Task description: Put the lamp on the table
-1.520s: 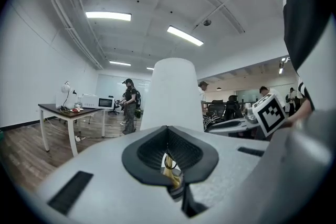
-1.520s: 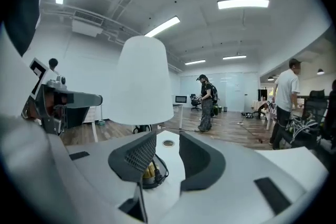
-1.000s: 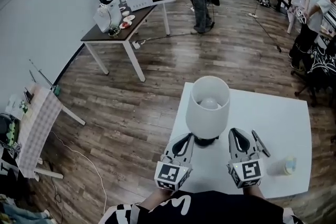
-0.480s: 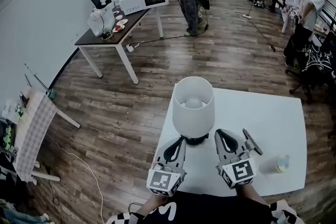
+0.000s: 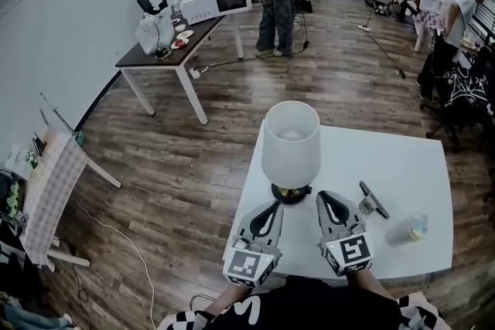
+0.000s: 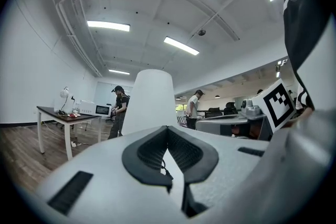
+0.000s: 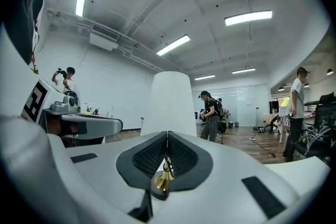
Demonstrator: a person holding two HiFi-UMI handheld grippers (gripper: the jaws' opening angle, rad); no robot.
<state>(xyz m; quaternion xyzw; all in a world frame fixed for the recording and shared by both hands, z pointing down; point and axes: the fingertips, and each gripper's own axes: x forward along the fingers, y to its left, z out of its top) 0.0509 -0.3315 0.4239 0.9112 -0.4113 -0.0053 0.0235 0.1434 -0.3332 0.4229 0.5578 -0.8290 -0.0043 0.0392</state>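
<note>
1. Head view: the lamp [image 5: 290, 143] stands upright near the table [image 5: 402, 174]'s near-left corner.
2. Left gripper view: my left gripper [image 6: 167, 127] is pressed together, empty.
3. Right gripper view: my right gripper [image 7: 167, 134] is likewise closed on nothing. Placing looks done, so next I should retreat without nudging the lamp.

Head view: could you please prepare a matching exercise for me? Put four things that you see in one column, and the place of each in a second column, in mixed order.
Things:
1. lamp
2. microwave
3. checked cloth
4. dark tool

Places:
A. on the dark table, far back in the room
B. lies flat on the white table, right of the lamp
C. stands upright near the white table's left edge
D. draped at the far left of the view

Right pairs: 1-C, 2-A, 3-D, 4-B.
</note>
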